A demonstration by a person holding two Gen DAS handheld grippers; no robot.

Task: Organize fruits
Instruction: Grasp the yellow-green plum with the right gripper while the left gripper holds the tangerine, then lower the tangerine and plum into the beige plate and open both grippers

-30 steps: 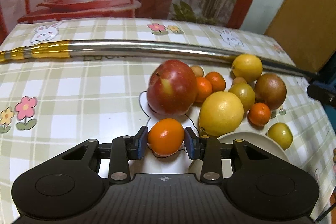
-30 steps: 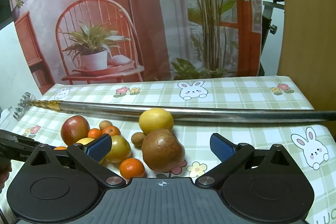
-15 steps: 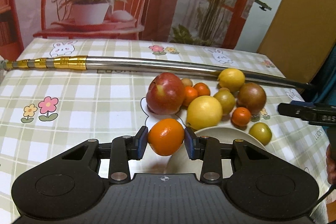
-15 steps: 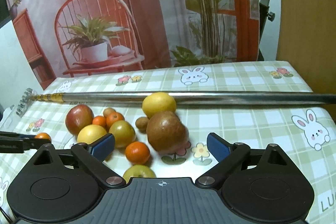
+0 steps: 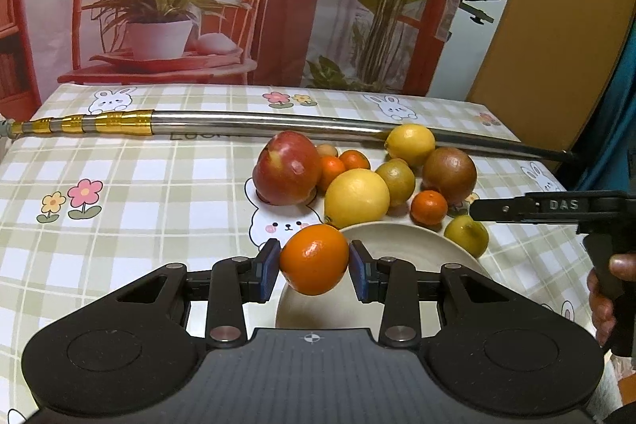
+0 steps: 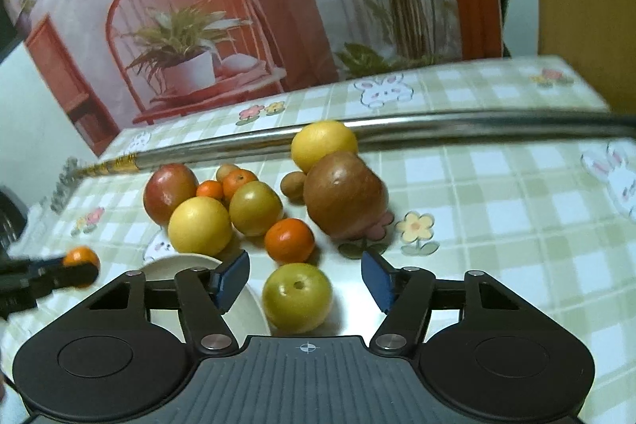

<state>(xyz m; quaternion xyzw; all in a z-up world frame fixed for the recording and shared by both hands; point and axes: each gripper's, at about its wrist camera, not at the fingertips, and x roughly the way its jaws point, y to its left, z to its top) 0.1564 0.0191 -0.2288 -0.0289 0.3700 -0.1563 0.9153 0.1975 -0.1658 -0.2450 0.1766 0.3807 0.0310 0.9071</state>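
My left gripper is shut on an orange mandarin and holds it in the air above the near left rim of a cream plate. The same mandarin shows at the left of the right wrist view. My right gripper is open and empty, its fingers either side of a yellow-green fruit on the table beside the plate. Behind lie a red apple, a large yellow citrus, a brown fruit, a lemon and small mandarins.
A long metal pole with a gold end lies across the checked tablecloth behind the fruit. The person's hand holds the right gripper handle at the right. A printed backdrop stands behind the table.
My left gripper has lifted the mandarin off the table and pulled back over the plate. My right gripper has moved down and forward, so the yellow-green fruit now sits between its open fingers.
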